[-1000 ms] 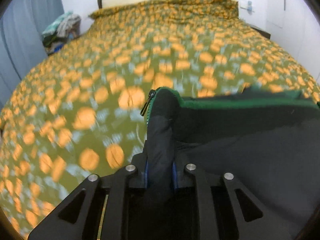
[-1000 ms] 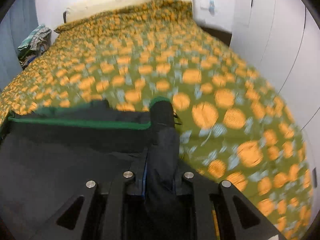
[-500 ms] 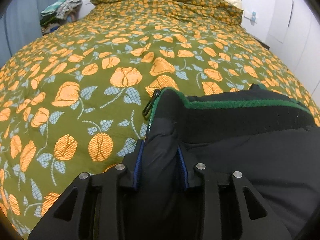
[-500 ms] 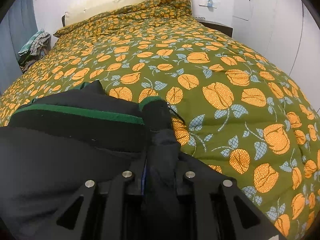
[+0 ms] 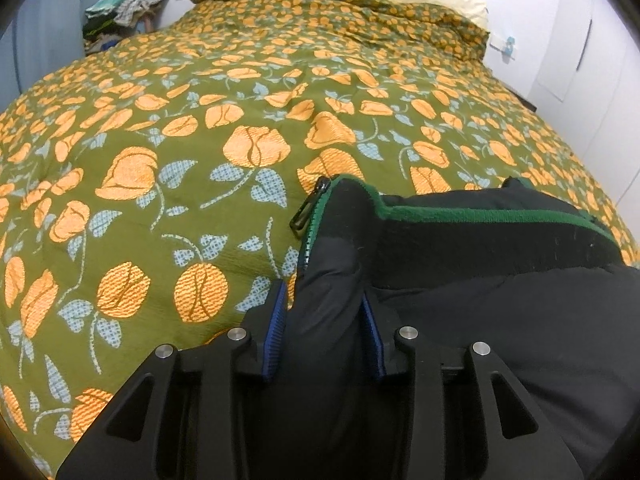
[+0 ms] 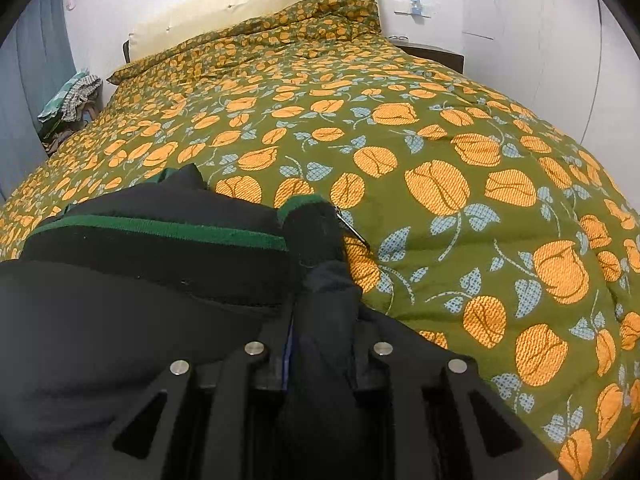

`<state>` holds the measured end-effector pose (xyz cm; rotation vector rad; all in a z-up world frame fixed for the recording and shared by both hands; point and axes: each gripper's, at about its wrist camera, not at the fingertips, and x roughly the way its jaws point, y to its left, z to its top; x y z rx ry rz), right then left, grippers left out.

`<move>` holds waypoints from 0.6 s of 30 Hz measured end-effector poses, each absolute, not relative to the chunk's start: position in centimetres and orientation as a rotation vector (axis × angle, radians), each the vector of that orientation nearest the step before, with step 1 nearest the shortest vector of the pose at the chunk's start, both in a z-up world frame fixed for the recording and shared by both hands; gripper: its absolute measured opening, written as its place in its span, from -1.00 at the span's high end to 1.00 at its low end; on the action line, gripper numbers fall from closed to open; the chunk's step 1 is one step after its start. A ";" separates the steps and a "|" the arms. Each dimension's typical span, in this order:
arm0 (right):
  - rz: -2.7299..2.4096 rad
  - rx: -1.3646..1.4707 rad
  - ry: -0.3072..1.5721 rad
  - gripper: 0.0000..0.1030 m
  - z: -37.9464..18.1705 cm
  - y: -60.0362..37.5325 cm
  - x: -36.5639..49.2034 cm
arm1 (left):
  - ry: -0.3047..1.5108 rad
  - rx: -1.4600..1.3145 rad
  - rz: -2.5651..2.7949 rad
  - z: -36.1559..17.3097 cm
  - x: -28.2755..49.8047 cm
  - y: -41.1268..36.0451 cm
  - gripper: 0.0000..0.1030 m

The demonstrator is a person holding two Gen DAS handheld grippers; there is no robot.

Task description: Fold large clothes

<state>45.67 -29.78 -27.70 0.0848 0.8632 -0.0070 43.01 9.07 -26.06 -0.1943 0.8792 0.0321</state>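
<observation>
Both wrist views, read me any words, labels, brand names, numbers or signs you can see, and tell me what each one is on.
None can be read.
The black jacket with green trim shows no logo or tag text.
The floral bedspread carries only a pattern.
The small blue and white item on the wall is too small to show any text.

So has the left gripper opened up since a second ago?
Yes. The left gripper has just been opening; its blue pads stand wider around the black jacket.
</observation>
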 end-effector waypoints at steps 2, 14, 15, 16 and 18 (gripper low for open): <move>-0.006 0.089 0.862 0.60 -27.7 -29.8 45.7 | 0.879 -0.195 0.032 -26.1 43.0 9.0 0.27; 0.000 0.110 0.854 0.60 -27.9 -30.0 45.5 | 0.881 -0.191 0.035 -26.2 43.0 9.1 0.26; 0.000 0.112 0.854 0.60 -27.9 -30.0 45.5 | 0.882 -0.189 0.036 -26.2 43.0 9.1 0.25; 0.001 0.113 0.855 0.60 -27.9 -30.1 45.5 | 0.884 -0.184 0.040 -26.1 43.1 9.0 0.24; 0.000 0.109 0.858 0.60 -27.8 -30.0 45.5 | 0.891 -0.172 0.052 -26.0 43.2 9.0 0.19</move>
